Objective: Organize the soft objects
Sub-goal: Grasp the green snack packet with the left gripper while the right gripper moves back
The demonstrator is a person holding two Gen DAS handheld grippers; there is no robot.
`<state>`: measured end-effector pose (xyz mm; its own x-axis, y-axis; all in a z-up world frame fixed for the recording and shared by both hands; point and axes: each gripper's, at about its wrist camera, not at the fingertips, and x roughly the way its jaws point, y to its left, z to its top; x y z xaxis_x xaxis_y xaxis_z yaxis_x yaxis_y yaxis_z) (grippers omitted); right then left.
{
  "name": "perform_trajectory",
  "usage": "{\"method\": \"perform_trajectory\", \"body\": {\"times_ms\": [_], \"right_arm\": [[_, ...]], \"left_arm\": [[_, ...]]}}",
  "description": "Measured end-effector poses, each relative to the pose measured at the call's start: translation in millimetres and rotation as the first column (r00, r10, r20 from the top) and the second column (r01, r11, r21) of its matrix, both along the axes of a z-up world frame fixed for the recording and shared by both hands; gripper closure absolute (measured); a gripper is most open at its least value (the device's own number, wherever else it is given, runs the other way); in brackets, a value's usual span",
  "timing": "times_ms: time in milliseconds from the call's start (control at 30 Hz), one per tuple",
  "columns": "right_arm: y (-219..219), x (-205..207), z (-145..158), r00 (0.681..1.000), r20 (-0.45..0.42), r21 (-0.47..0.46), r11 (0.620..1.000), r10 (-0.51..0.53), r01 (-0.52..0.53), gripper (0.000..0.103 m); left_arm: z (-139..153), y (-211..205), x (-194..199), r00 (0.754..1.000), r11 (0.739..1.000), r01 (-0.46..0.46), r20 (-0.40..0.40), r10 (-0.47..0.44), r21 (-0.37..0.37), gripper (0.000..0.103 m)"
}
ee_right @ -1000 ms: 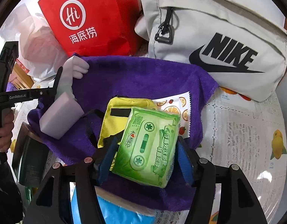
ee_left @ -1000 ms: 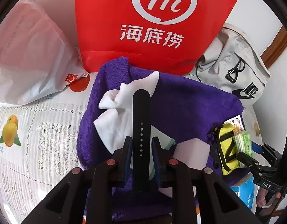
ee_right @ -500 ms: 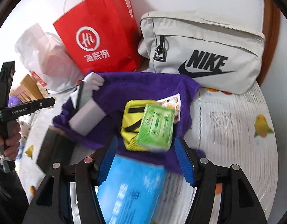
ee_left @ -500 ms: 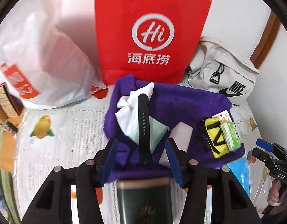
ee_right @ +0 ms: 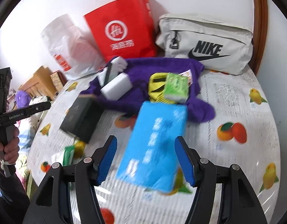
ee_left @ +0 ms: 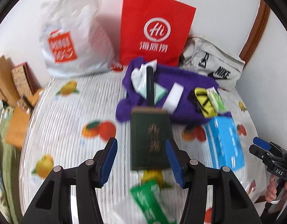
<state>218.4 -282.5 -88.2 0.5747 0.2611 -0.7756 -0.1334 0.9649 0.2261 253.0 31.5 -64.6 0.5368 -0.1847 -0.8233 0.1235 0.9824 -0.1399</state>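
Fruit-print tablecloth (ee_left: 68, 115) on a table pushed against a white wall, with a red bag (ee_left: 154, 29), a white plastic bag (ee_left: 72, 37) and a grey Nike bag (ee_right: 208, 44) lined up along the back, so the middle is the working area.

The purple towel (ee_left: 190, 93) is spread out in front of the red bag and looks like the collection spot. On it: a white cloth (ee_left: 138, 74) with a black strap (ee_left: 149, 85) laid across it, a white block (ee_left: 173, 97) next to that, then a yellow pouch (ee_right: 157, 85) with a green tissue pack (ee_right: 176, 86) sitting on top at the right end. Grouping the squishy stuff on the towel makes sense for the task.

Not on the towel: a dark green box (ee_left: 150, 138) touching the towel's near edge, a blue pack (ee_right: 156, 143) just in front of the pouch, and a green packet (ee_left: 151, 203) near the table's front edge. The box looks rigid, so my guess is it's meant to stay off.

Left gripper (ee_left: 141, 160) has its jaws wide apart, holding nothing, lined up on the dark box. Right gripper (ee_right: 145, 160) is likewise spread wide and empty, with the blue pack sitting between and under its fingers. I'd guess that pack goes next, since it looks soft. Everything's motion-blurred, so I can't tell if the fingers touch anything.
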Motion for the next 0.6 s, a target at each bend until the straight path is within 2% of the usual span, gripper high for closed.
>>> {"method": "perform_trajectory", "body": {"times_ms": [167,267,400,600], "right_arm": [[21.3,-29.7,-5.2,0.999,0.006,0.019,0.999,0.048,-0.048,0.039],[33.5,-46.2,-9.2,0.997,0.019,-0.006,0.997,0.078,-0.078,0.039],[33.6,-65.3,-19.8,0.997,0.007,-0.003,0.997,0.071,-0.071,0.039],[26.3,-92.9,-31.4,0.999,-0.009,-0.046,0.998,0.050,-0.050,0.039]], "left_arm": [[-23.8,11.6,-37.2,0.998,1.000,-0.029,-0.049,0.028,-0.010,0.049],[-42.4,7.5,-55.1,0.997,1.000,-0.021,-0.080,0.019,-0.016,0.045],[-70.0,-2.7,-71.6,0.992,0.999,-0.013,-0.124,0.008,-0.044,0.036],[-103.9,-11.4,-81.2,0.985,0.997,-0.038,-0.172,0.025,-0.072,0.034]]}}
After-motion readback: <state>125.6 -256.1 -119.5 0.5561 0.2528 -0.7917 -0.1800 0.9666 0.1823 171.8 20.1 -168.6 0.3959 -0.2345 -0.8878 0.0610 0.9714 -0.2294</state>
